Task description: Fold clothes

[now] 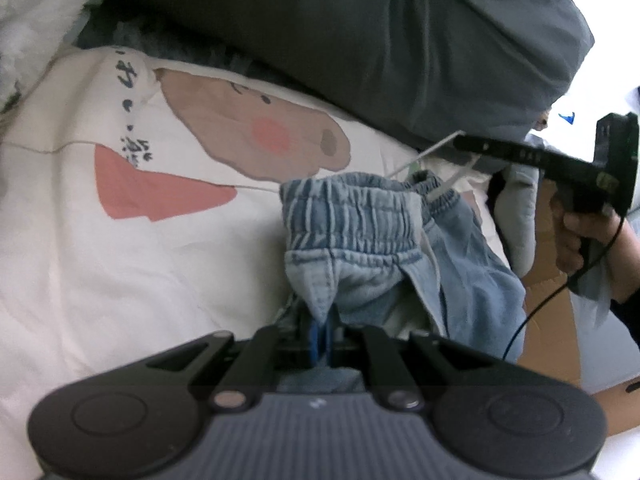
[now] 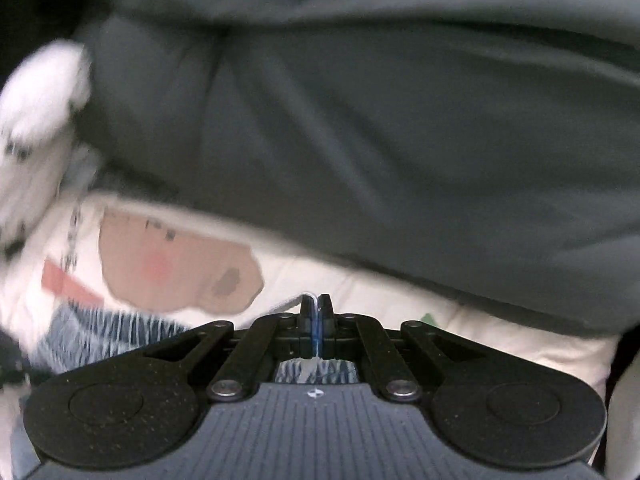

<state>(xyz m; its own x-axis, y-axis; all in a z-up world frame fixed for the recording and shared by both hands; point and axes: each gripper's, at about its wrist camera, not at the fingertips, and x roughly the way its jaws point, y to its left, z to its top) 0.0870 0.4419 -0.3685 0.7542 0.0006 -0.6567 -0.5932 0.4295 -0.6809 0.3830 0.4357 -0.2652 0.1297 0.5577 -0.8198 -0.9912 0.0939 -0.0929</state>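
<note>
Left wrist view: the left gripper (image 1: pixel 320 326) has its jaws closed on a pointed fold of pale blue denim shorts (image 1: pixel 360 232), just below the gathered elastic waistband (image 1: pixel 348 208). The shorts are held up above a white bedsheet (image 1: pixel 120 272) printed with a brown cartoon face (image 1: pixel 256 132), a pink cheek spot and a red patch (image 1: pixel 152 192). A white drawstring (image 1: pixel 424 156) runs from the waistband up to the tip of the right gripper (image 1: pixel 464 143), which enters from the right edge with its jaws pinched together on the cord; the person's right hand (image 1: pixel 576 232) grasps its handle, and a thin black cable hangs below. A dark grey pillow (image 1: pixel 400 48) lies across the top of the bed, beyond the shorts. A brown cardboard box (image 1: pixel 552 320) shows at lower right. Right wrist view (blurred by motion): the right gripper (image 2: pixel 317 320) has its jaws pressed together on the white drawstring (image 2: pixel 292 303), which trails to the left of the tips. The striped waistband of the denim shorts (image 2: pixel 108 332) appears at lower left and again under the gripper body. The bedsheet (image 2: pixel 360 292) with the brown cartoon face (image 2: pixel 180 268) lies ahead, and the dark grey pillow (image 2: pixel 360 120) fills the upper field. A white fluffy object (image 2: pixel 40 112) sits at the left edge; what it is cannot be told.
</note>
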